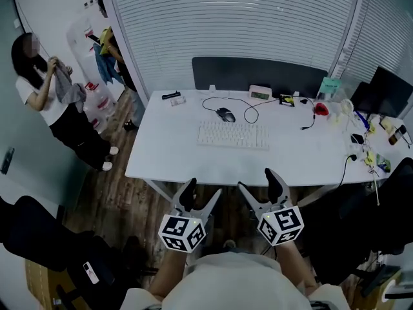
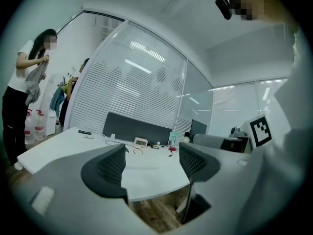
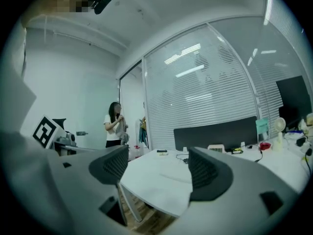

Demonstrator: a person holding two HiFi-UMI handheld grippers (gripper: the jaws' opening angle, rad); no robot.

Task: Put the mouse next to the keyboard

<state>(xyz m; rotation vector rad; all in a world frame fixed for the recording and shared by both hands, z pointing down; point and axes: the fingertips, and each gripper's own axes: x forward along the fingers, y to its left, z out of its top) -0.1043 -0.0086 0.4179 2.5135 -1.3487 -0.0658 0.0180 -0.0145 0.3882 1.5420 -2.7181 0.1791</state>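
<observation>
A dark wired mouse (image 1: 225, 114) lies on the white desk (image 1: 168, 154), just behind the left end of a white keyboard (image 1: 233, 135). Its black cable (image 1: 247, 108) loops away to the right. My left gripper (image 1: 201, 192) and right gripper (image 1: 257, 185) hang side by side in front of the desk's near edge, over the floor. Both are open and hold nothing. In the left gripper view the keyboard (image 2: 142, 164) is a pale strip between the jaws. In the right gripper view the mouse (image 3: 186, 160) is a small dark spot far off.
A dark partition (image 1: 258, 75) lines the desk's back edge, with a small clock (image 1: 261, 93) before it. Cables, a red item (image 1: 321, 108) and clutter fill the right end beside a monitor (image 1: 387, 89). A person (image 1: 58, 102) stands at far left. Black chairs (image 1: 45, 244) flank me.
</observation>
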